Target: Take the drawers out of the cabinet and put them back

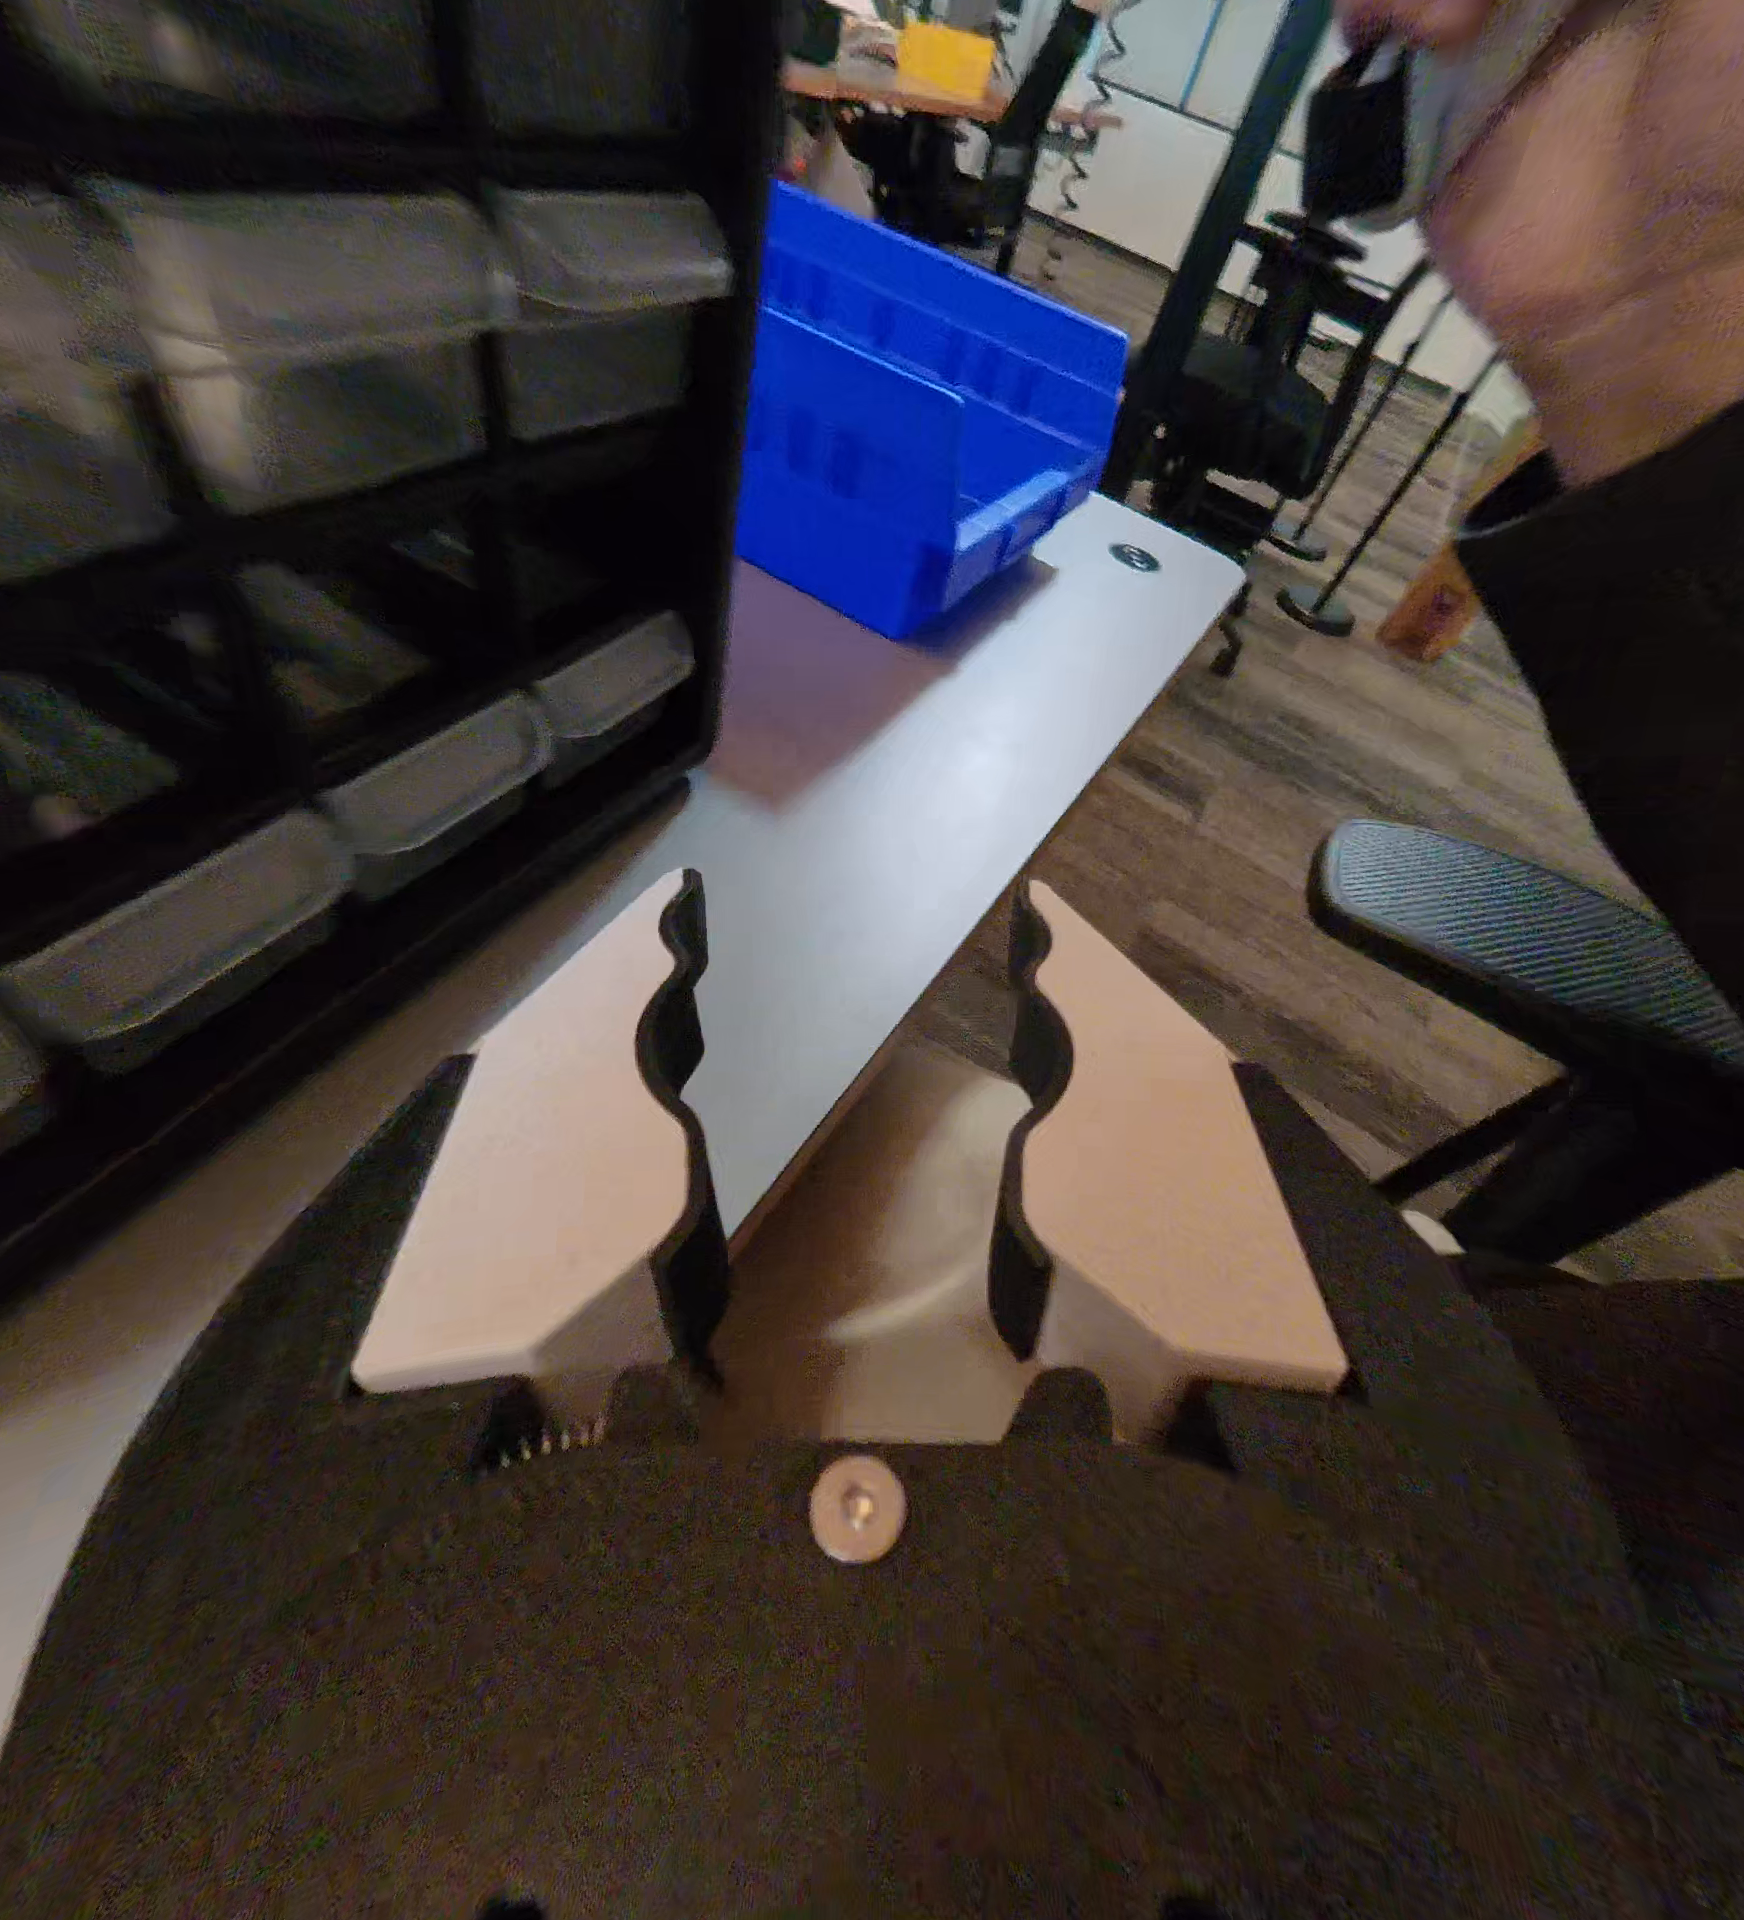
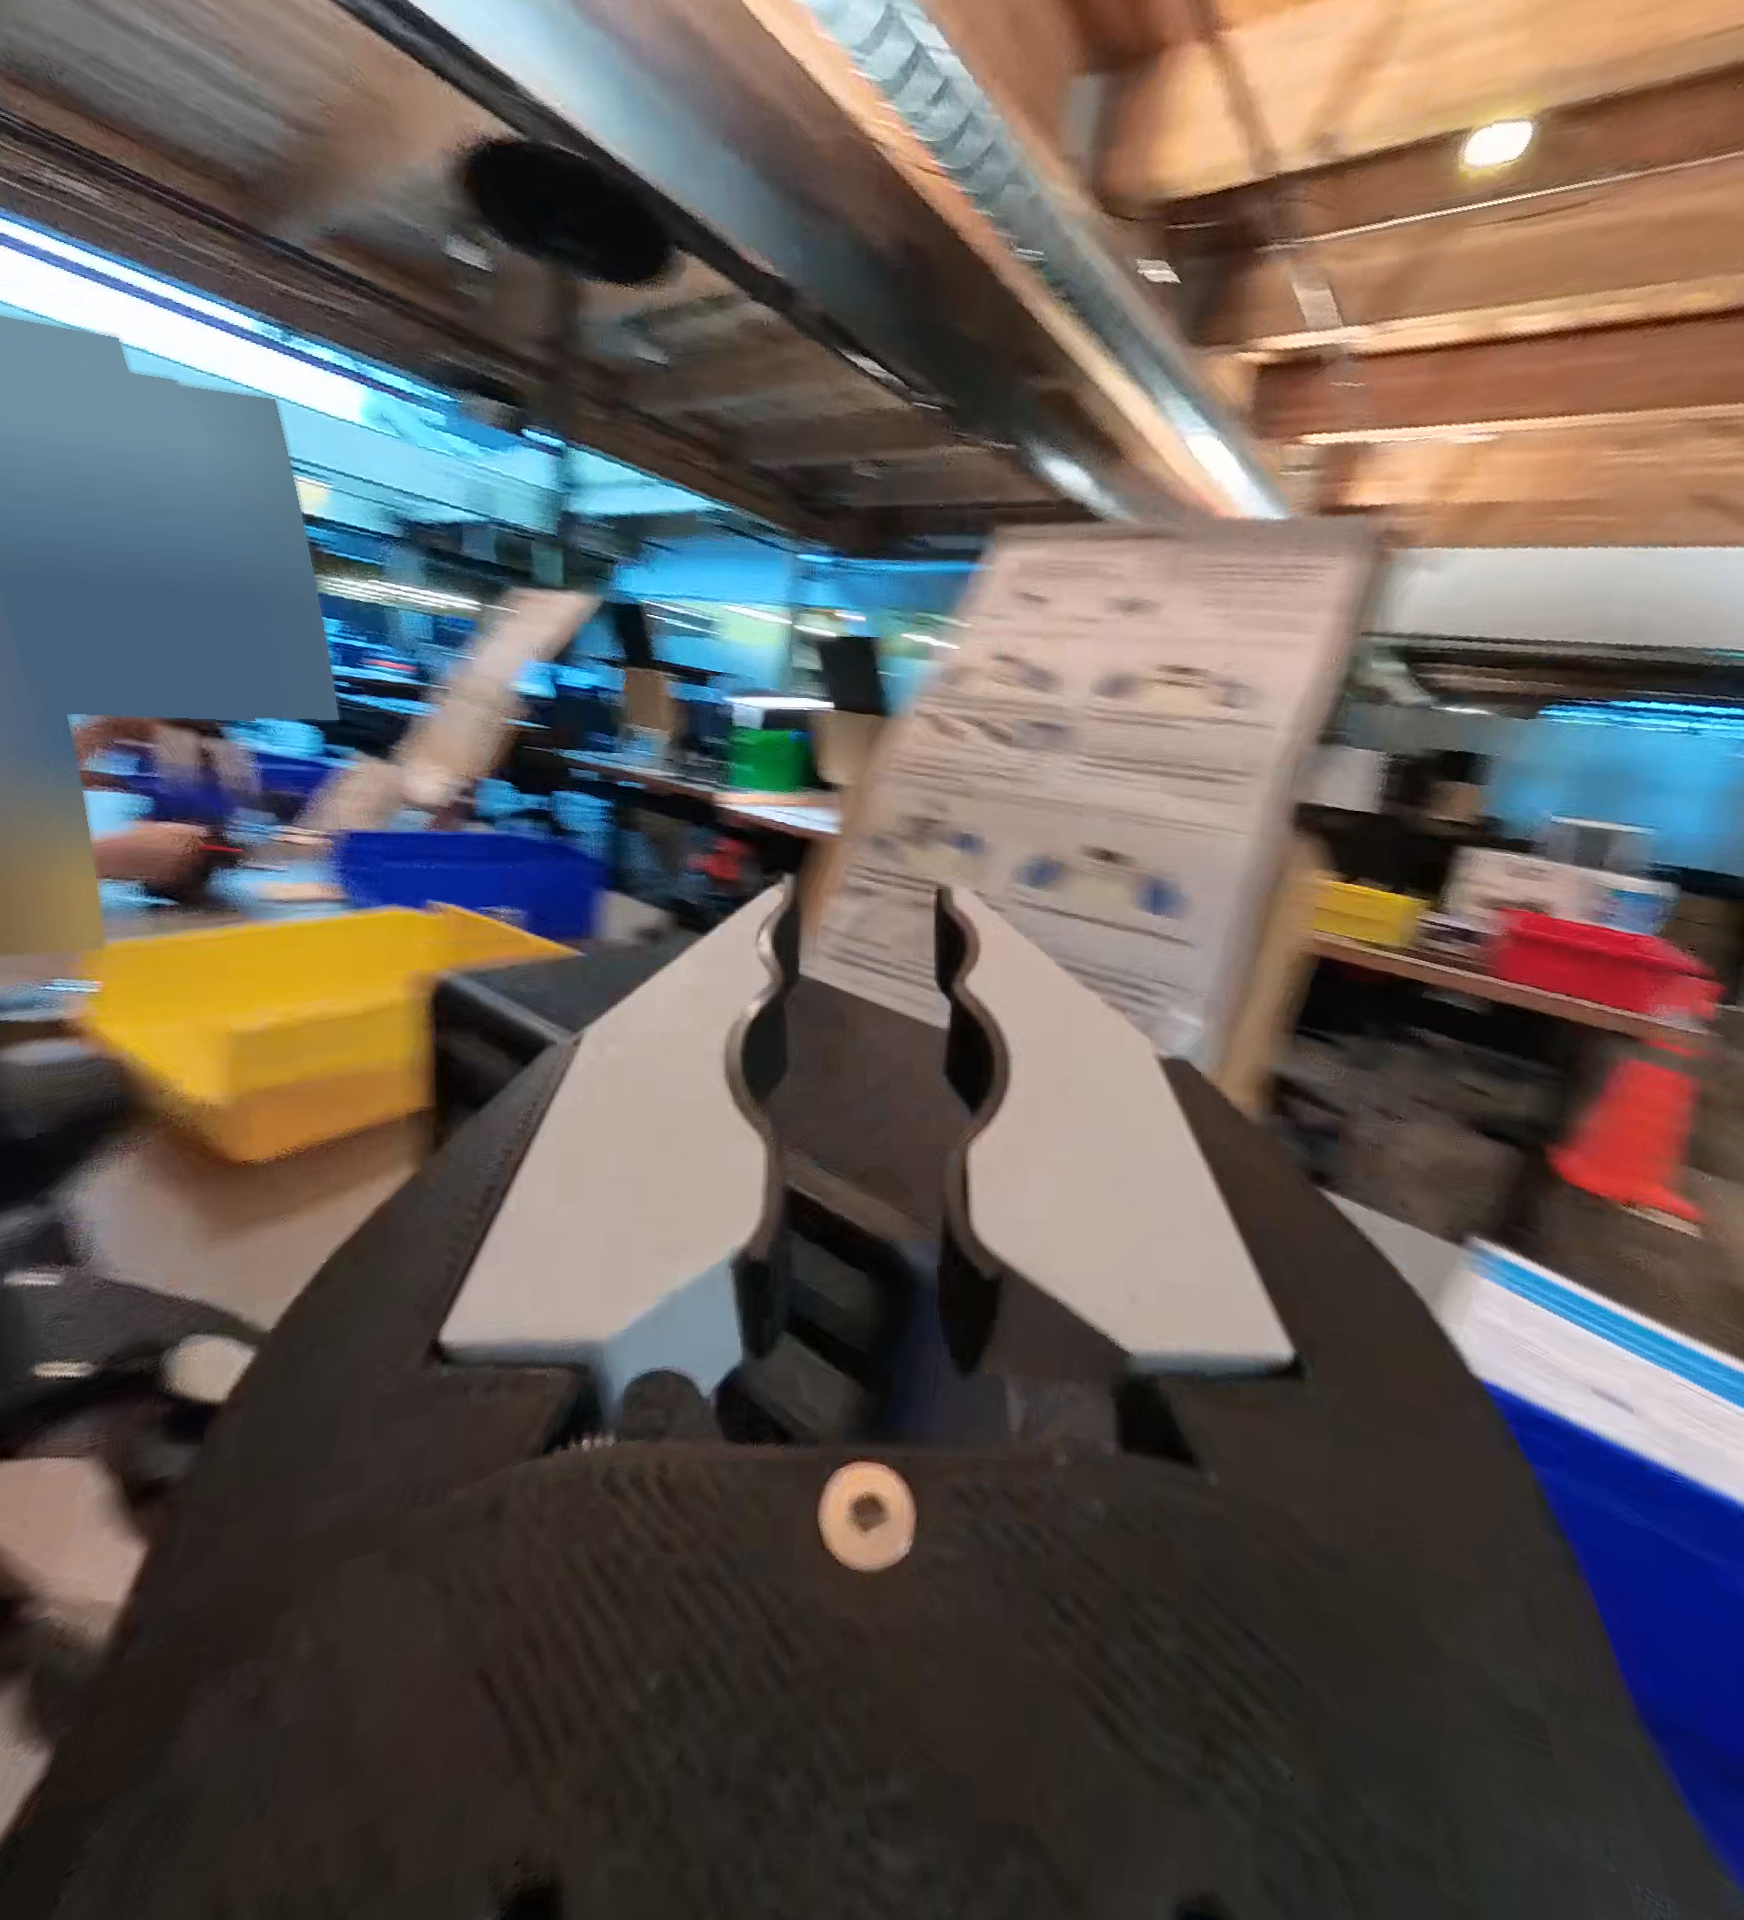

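Observation:
A black cabinet (image 1: pixel 733 312) with rows of small clear drawers (image 1: pixel 172 935) stands on the grey table (image 1: pixel 899 831), filling the left of the left wrist view. One drawer slot in the lower middle row looks dark and open. My left gripper (image 1: pixel 863 894) is open and empty, to the right of the cabinet's front, above the table's edge. My right gripper (image 2: pixel 868 904) is open and empty, raised and pointing out into the room above a dark surface (image 2: pixel 847 1060). The cabinet cannot be made out in the blurred right wrist view.
A blue bin (image 1: pixel 909 436) stands on the table behind the cabinet. A person's arm (image 1: pixel 1626 208) and a black chair armrest (image 1: pixel 1533 935) are at the right. In the right wrist view are a yellow bin (image 2: pixel 296 1018), a printed sheet on a stand (image 2: pixel 1107 769), a blue box (image 2: pixel 1678 1507) and an orange cone (image 2: pixel 1637 1132).

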Demonstrator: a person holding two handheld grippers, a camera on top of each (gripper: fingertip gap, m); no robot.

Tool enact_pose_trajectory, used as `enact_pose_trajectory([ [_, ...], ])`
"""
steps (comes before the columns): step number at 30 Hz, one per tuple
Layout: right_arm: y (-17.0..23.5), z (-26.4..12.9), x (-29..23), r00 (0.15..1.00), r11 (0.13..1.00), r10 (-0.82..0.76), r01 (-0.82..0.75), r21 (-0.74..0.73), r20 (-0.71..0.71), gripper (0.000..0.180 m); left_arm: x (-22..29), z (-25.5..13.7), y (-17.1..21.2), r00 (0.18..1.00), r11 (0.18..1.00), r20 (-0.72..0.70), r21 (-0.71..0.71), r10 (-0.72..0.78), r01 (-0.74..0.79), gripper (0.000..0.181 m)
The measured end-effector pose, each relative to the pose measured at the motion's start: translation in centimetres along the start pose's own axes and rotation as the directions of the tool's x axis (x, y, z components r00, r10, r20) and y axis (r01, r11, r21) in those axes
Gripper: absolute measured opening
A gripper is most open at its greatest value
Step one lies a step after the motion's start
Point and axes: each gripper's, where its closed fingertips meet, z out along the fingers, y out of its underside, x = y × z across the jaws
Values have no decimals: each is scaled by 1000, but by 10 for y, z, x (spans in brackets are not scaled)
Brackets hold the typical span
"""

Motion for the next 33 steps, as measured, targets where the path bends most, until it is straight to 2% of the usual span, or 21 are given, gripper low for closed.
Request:
enact_pose_trajectory([
  [4,-20,80,-126,933,988,145,-154,1,329,20,-30,-36,-10,996,995,77,85,-51,44,49],
  [6,-23,125,-194,841,968,239,-247,-50,486,21,-35,-36,-3,993,992,48,76,-106,102,48],
  [8,-25,165,-270,697,941,325,-308,-143,640,21,-34,-31,9,993,993,16,43,-114,113,41],
  [10,-21,199,-337,567,927,369,-280,-249,736,25,-32,-32,5,997,995,8,53,-82,81,39],
  [13,1,248,-404,483,925,373,-132,-356,792,27,-45,-44,-1,994,994,100,106,-31,20,36],
  [17,40,299,-454,393,867,437,55,-495,809,26,-72,-71,-19,977,971,184,232,-106,61,34],
  [19,74,322,-470,407,827,424,189,-529,809,28,-84,-77,-18,968,962,194,250,-162,111,35],
  [21,121,337,-484,431,776,313,397,-490,846,26,-87,-73,-12,966,960,158,221,-207,169,36],
  [24,189,340,-505,388,661,162,640,-392,907,20,-85,-66,-6,963,959,120,185,-240,216,37],
  [28,256,327,-525,327,488,238,774,-404,915,23,-83,-65,-5,969,969,143,172,-202,177,36],
  [30,279,319,-527,310,410,290,814,-410,905,25,-84,-65,-5,965,962,130,182,-229,203,36],
  [33,296,313,-527,284,353,283,857,-375,916,24,-91,-68,-4,950,945,125,197,-287,259,36],
])
